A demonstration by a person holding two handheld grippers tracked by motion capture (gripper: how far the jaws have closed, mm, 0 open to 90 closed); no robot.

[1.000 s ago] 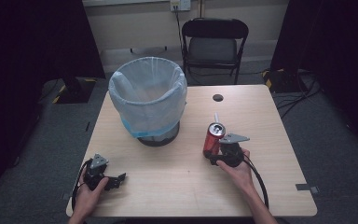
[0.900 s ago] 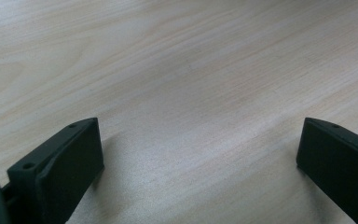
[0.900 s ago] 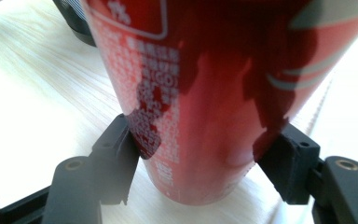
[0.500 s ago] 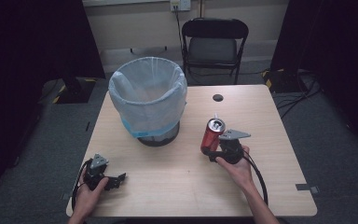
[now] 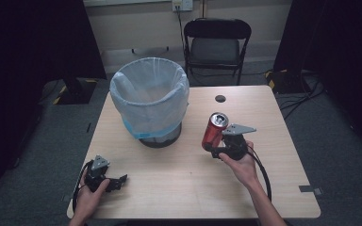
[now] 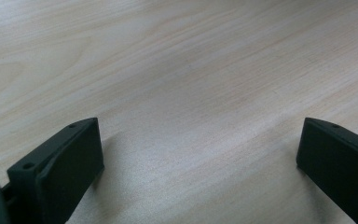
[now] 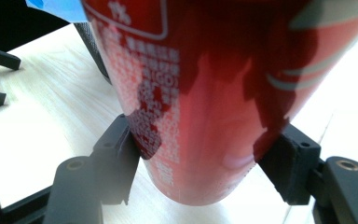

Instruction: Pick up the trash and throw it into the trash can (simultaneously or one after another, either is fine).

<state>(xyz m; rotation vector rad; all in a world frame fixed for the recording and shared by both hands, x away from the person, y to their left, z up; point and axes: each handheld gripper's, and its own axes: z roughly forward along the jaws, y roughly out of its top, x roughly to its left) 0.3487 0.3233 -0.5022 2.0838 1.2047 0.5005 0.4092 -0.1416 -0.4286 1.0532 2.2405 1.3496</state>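
A red can (image 5: 214, 130) is being held clamped in the right claw (image 5: 213, 146), clear of the tabletop (image 5: 188, 188), slightly tilted, to the right of the bin and near it. In the right gripper view the can (image 7: 205, 102) is being pressed from both sides by the black jaws; white fine print, a white-framed panel with a "%" sign and pale curved stripes are being shown on its side, but no brand name can be read. The left claw (image 5: 118, 181) is being kept low near the front left corner of the tabletop, its jaws standing wide apart with nothing between them over the bare pale wood grain (image 6: 191, 93).

A dark bin (image 5: 151, 106) lined with a whitish bag, a blue band showing low on it, is being carried by the tabletop left of centre. A small dark round spot (image 5: 220, 98) is being seen near the far edge. Beyond that edge a black folding chair (image 5: 215, 44) is standing on grey carpet before a light wall, with dark curtains at both sides. Bare wood is lying open between the two hands and to the right of the can.
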